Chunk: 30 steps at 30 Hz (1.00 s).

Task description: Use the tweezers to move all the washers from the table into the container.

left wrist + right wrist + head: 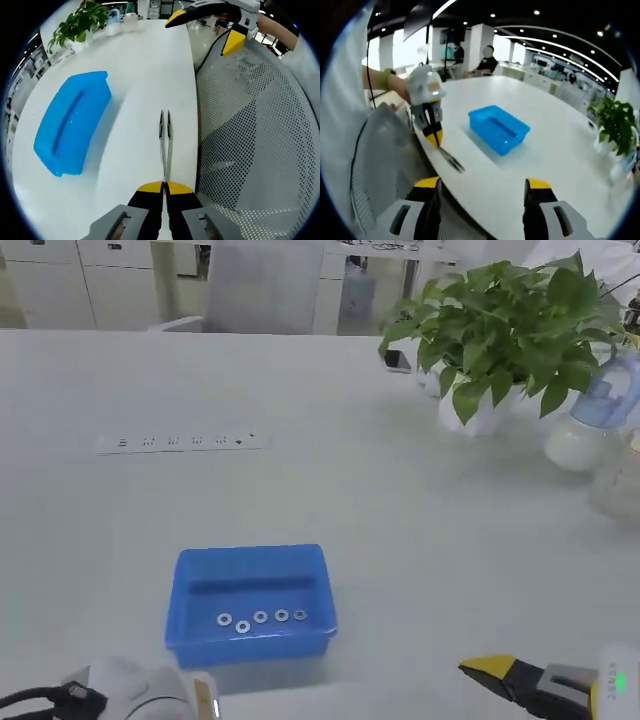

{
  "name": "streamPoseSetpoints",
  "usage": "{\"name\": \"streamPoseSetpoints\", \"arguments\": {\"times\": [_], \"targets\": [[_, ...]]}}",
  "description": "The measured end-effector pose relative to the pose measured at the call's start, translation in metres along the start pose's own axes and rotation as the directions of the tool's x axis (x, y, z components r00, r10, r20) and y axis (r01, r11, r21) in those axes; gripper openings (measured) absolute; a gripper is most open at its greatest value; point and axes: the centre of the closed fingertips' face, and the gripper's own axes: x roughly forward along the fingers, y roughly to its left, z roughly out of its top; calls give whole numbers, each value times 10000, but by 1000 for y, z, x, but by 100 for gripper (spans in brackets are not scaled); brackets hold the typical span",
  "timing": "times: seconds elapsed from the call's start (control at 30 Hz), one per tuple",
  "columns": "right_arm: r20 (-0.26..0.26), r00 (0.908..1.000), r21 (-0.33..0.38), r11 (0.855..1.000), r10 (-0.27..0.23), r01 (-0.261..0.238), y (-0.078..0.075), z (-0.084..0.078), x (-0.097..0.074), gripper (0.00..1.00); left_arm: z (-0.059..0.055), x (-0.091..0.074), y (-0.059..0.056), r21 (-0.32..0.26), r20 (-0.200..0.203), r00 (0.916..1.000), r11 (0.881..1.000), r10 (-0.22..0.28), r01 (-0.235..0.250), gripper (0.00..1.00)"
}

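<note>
A blue container [250,595] stands on the white table [400,520], with several metal washers [261,617] in a row on its floor. My left gripper [164,187] is shut on a pair of tweezers [164,145], which point forward along the table's edge, to the right of the container [72,122]. The tweezer tips are together with nothing visible between them. My right gripper [482,184] is open and empty, held off the table's front edge. From it I see the left gripper [434,134], the tweezers [451,160] and the container [498,129].
A potted plant [510,330] and a spray bottle [590,430] stand at the far right of the table. A power strip [180,442] lies behind the container. A mesh chair seat [250,150] lies below the table edge. People sit far off in the right gripper view.
</note>
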Motion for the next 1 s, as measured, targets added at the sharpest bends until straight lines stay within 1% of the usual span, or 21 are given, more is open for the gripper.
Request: {"name": "streamPoseSetpoints", "arguments": {"times": [0.2,0.23,0.3,0.37,0.43,0.47,0.5,0.53,0.6,0.63,0.67,0.7,0.73,0.77,0.8,0.83,0.87,0.9,0.93,0.97,1.0], "targets": [[171,9997,96,9998,-177,175,-1,2,-6,66,-1,-2,2,-229,258,9991,9992,341,-335,0],[190,9996,137,9997,-212,209,-2,2,-6,66,-2,-2,2,-234,310,9989,9991,363,-356,2],[166,9994,226,9993,-300,296,-4,0,-8,66,1,-4,0,-871,686,9966,9954,458,-398,16],[247,9990,348,9988,-361,352,-6,-1,-9,66,4,-8,-1,-1480,1158,9909,9877,684,-509,28],[320,9987,473,9981,-409,393,-8,-2,-10,66,9,-16,-1,-2038,1754,9785,9764,1080,-713,30],[348,9985,499,9980,-418,400,-9,-2,-11,66,12,-23,-2,-2486,2133,9685,9658,1287,-736,31],[424,9981,555,9975,-455,431,-11,-1,-11,66,13,-25,-2,-2646,2264,9645,9616,1360,-735,32],[508,9975,607,9971,-484,453,-13,0,-11,67,18,-33,-2,-3054,2784,9458,9490,1674,-780,35],[740,9954,799,9953,-609,550,-19,3,-12,70,24,-45,0,-3594,3402,9150,9292,2168,-865,42],[832,9945,863,9947,-639,567,-20,4,-12,73,28,-55,3,-4065,3796,8878,9089,2601,-924,47],[930,9933,934,9939,-679,592,-23,5,-13,74,30,-62,4,-4309,4018,8688,8969,2893,-994,52],[1131,9906,1087,9919,-775,651,-27,7,-13,74,33,-72,8,-4664,4332,8362,8776,3363,-1113,56],[1273,9884,1230,9901,-834,677,-30,8,-13,74,35,-81,11,-4925,4516,8093,8613,3756,-1249,60],[1601,9824,1488,9862,-958,719,-35,12,-14,75,38,-94,15,-5305,4812,7612,8357,4347,-1419,63],[1879,9762,1571,9844,-1084,790,-39,16,-15,74,39,-102,18,-5529,4978,7298,8198,4685,-1491,65],[2522,9583,1332,9857,-1345,1032,-46,25,-19,75,41,-113,21,-5835,5189,6849,7975,5115,-1535,68],[3137,9377,1141,9864,-1491,1186,-49,35,-23,77,41,-120,25,-6160,5243,6554,7736,5436,-1490,71],[3659,9177,1118,9862,-1550,1220,-50,42,-27,82,41,-130,30,-6550,5278,6155,7418,5853,-1437,74],[4170,8970,1395,9855,-1468,964,-50,49,-29,86,42,-137,33,-6749,5297,5878,7236,6115,-1446,79],[4274,8931,1536,9848,-1400,809,-51,49,-29,90,42,-143,36,-6870,5308,5589,7096,6371,-1565,83],[4246,8944,1569,9844,-1404,800,-55,47,-29,93,42,-152,40,-7043,5283,5136,6868,6761,-1796,86]]}}
